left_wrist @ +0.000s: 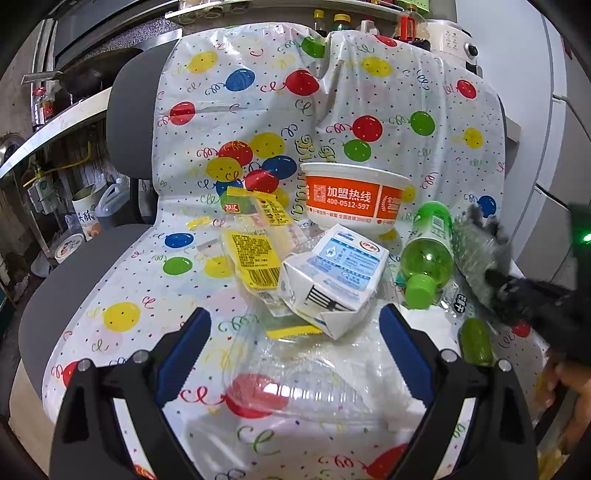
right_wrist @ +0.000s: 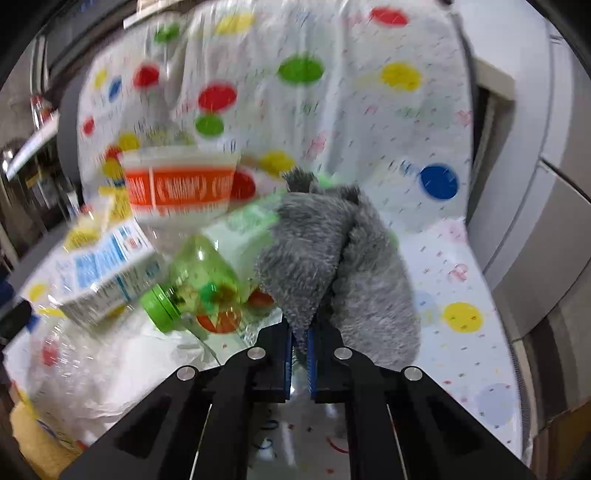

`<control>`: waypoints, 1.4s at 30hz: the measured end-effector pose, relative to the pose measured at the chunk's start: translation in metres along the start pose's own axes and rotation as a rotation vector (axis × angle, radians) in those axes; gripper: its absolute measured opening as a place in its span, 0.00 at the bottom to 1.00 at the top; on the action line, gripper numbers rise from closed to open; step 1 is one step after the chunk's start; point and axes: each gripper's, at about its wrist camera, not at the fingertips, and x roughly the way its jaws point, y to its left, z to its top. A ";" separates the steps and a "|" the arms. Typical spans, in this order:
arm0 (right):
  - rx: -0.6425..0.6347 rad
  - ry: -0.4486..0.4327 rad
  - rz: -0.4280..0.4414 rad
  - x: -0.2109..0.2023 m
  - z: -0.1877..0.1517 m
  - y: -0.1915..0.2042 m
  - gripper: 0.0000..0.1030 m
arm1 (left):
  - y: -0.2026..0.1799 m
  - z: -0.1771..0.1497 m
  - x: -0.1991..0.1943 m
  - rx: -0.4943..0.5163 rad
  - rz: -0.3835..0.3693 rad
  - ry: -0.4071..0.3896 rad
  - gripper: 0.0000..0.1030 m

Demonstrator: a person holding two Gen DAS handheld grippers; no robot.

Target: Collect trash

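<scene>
Trash lies on a chair draped in a balloon-print sheet [left_wrist: 140,295]. I see an orange-banded paper bowl [left_wrist: 354,197], a crushed white and blue milk carton [left_wrist: 332,280], a green plastic bottle [left_wrist: 426,258], yellow snack wrappers [left_wrist: 255,254] and a clear plastic container [left_wrist: 295,384]. My left gripper [left_wrist: 295,354] is open and hovers over the clear container. My right gripper [right_wrist: 300,354] is shut on a grey fuzzy cloth [right_wrist: 332,254], held beside the green bottle [right_wrist: 199,280]. The cloth also shows in the left wrist view [left_wrist: 476,251].
A grey office chair [left_wrist: 129,122] carries the sheet. A counter with bottles [left_wrist: 406,26] and a white appliance [left_wrist: 452,40] stands behind. A shelf with tins and jugs [left_wrist: 88,214] is at the left. A white cabinet [right_wrist: 546,206] stands at the right.
</scene>
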 end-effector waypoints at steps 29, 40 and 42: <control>0.097 -0.190 -0.040 -0.149 -0.072 -0.080 0.04 | -0.165 -0.038 0.043 0.199 -0.183 0.186 0.54; 0.118 -0.201 -0.031 -0.152 -0.071 -0.086 0.04 | -0.146 -0.037 0.024 0.156 -0.311 0.150 0.28; 0.126 -0.208 -0.022 -0.158 -0.070 -0.087 0.04 | -0.141 -0.035 0.008 0.134 -0.347 0.122 0.28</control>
